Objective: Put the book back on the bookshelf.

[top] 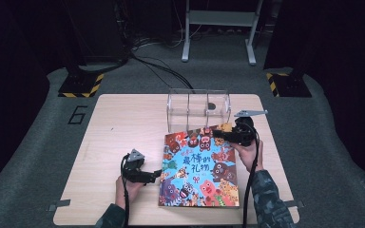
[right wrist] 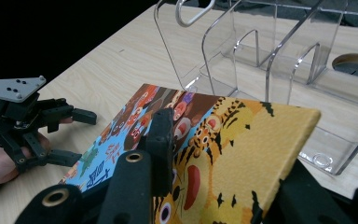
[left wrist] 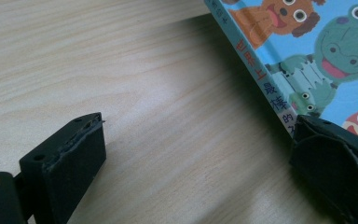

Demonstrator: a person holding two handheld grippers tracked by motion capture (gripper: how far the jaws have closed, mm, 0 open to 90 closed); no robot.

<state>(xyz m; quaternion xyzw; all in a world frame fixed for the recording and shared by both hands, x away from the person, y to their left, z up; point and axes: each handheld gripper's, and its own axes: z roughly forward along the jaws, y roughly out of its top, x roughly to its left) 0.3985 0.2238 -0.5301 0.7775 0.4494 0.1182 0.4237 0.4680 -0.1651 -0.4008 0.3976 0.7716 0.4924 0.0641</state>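
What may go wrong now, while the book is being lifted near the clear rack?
1. The right gripper is shut on only the far corner of the picture book, so the book may pivot or slip out.
2. The left gripper is open at the spine, one jaw on the cover, and may push the book sideways.
3. The raised corner is close to the clear acrylic rack and may knock it.

Title "最棒的礼物" on the book (top: 199,168) cover ("6" on the floor (top: 78,114))
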